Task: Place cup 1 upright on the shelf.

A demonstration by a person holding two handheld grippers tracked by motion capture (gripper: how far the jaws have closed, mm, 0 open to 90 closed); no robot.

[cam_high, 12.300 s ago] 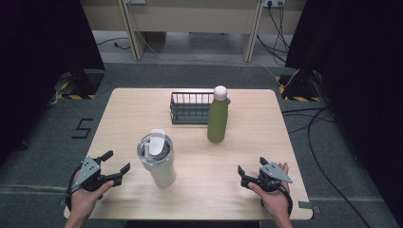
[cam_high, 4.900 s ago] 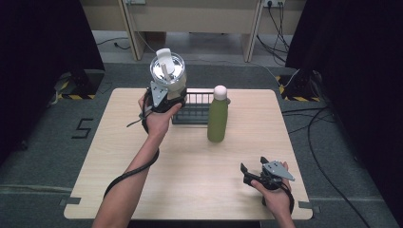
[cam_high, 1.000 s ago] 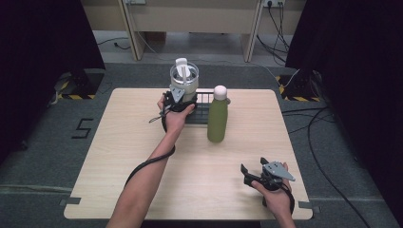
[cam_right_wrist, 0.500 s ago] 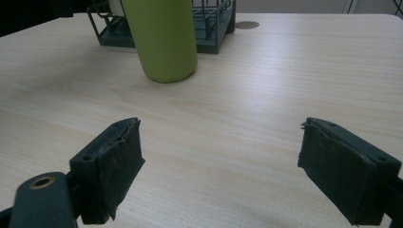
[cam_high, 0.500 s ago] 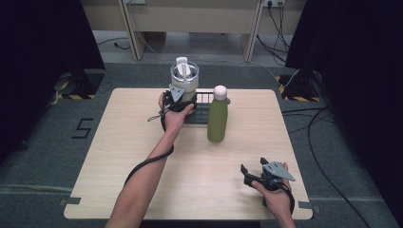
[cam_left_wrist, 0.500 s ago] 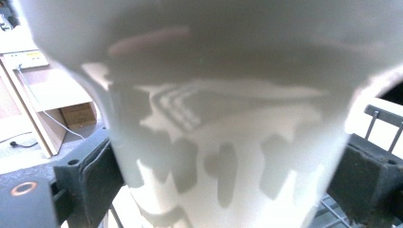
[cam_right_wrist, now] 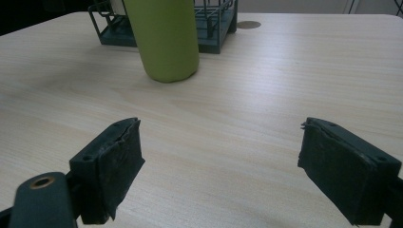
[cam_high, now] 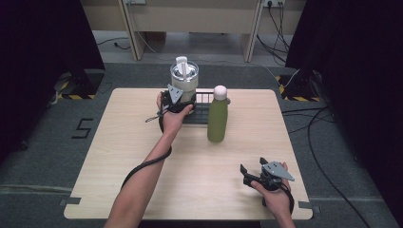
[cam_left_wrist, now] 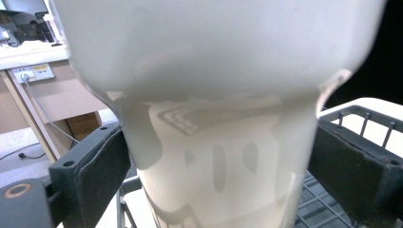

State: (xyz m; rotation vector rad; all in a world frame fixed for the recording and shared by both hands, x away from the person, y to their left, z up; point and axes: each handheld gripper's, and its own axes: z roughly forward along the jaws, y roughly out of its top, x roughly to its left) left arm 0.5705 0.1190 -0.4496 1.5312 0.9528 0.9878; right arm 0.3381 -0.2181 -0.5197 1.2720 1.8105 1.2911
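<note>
Tumbler (cam_high: 184, 81) clamped in left tool (cam_high: 175, 100); over basket (cam_high: 205, 108).

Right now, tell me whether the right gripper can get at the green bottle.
Probably yes. The right gripper rests near the table's near edge with its fingers apart and empty, and bare tabletop lies between it and the green bottle. The left gripper is busy at the wire basket, holding the tumbler.

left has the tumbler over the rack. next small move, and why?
Probably lower it straight down. The left hand-held gripper clamps the white tumbler upright above the wire rack, whose bars show right under its base, so nothing blocks the drop.
</note>
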